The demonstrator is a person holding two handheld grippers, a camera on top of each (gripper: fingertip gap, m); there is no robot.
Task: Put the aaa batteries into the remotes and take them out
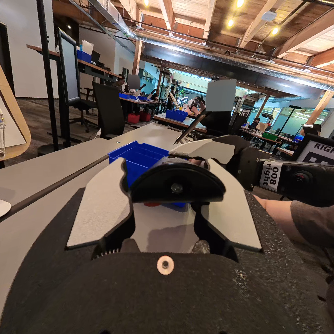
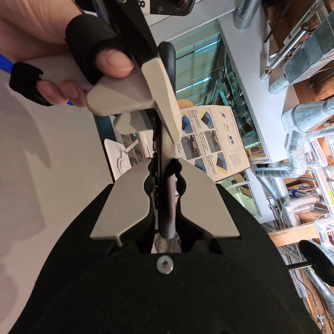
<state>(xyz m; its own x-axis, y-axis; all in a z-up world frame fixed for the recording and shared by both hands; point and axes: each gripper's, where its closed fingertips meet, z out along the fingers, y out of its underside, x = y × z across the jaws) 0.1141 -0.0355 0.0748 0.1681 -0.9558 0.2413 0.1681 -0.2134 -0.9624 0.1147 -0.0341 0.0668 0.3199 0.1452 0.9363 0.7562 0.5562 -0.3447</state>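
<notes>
Remote [image 1: 178, 182] — black, slim, rounded end — clamped between both left tongs [image 1: 166, 178] and right tongs [image 2: 165, 178].

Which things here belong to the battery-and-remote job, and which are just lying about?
Belong to the job:
remote, clamped by the left hand-held gripper and the right hand-held gripper
blue bin behind it, probably
instruction sheet

Just lying about:
office chair
propped tablet
red bags on the floor
</notes>
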